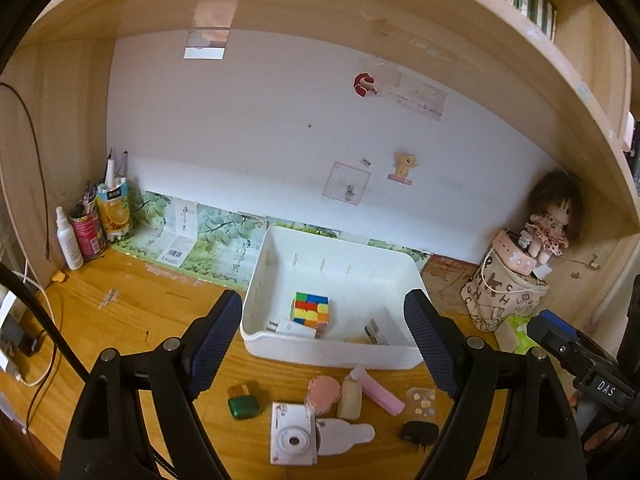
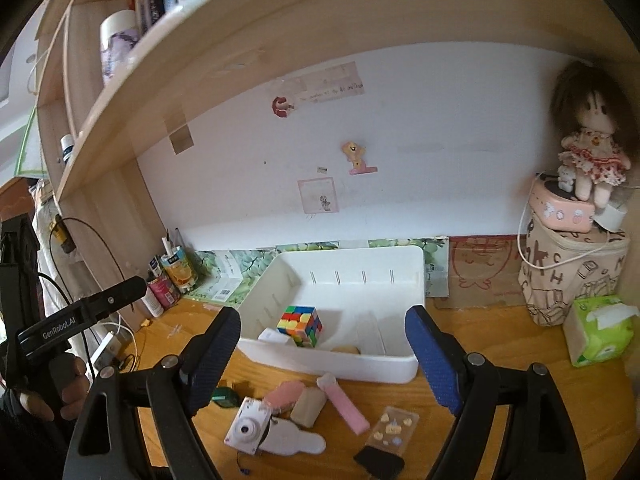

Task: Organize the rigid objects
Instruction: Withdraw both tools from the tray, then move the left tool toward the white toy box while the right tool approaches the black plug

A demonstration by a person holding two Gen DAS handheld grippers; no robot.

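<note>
The white rectangular plastic bin (image 1: 256, 280) sits on the wooden bench (image 1: 132, 308) near the back wall. It already holds a multicoloured puzzle cube (image 1: 311, 311), a white plug adapter (image 1: 294, 329) touching the cube's near side, a small pale rounded piece by the front wall and a white card-like item I cannot identify.

The things still to sort lie in a loose cluster on the bench just in front of the bin:
- a small white instant camera (image 1: 291, 433)
- a white flat paddle-shaped piece (image 1: 344, 436) beside the camera
- a round pink compact (image 1: 323, 394)
- a beige squat bottle (image 1: 351, 396) touching a pink slim stick (image 1: 382, 396)
- a clear card of small stickers (image 1: 420, 400)
- a black plug (image 1: 418, 434)
- a green little case (image 1: 243, 405)

The left hand-held gripper (image 1: 326, 336) has its jaws spread wide with nothing between them, and hovers above the cluster. The right hand-held gripper (image 2: 324, 354) is likewise spread and empty.

The step in hand looks like choosing the next piece. To do it well:
- Start at the edge of the cluster, with the green case or the black plug, so the neighbours stay put.
- Straddle the narrow side of the piece and come down squarely.
- Close only once both pads flank it.
- The bottle and the stick touch, so nudging one will shift the other.
- Set each piece in the bin's bare right part, clear of the cube.
</note>
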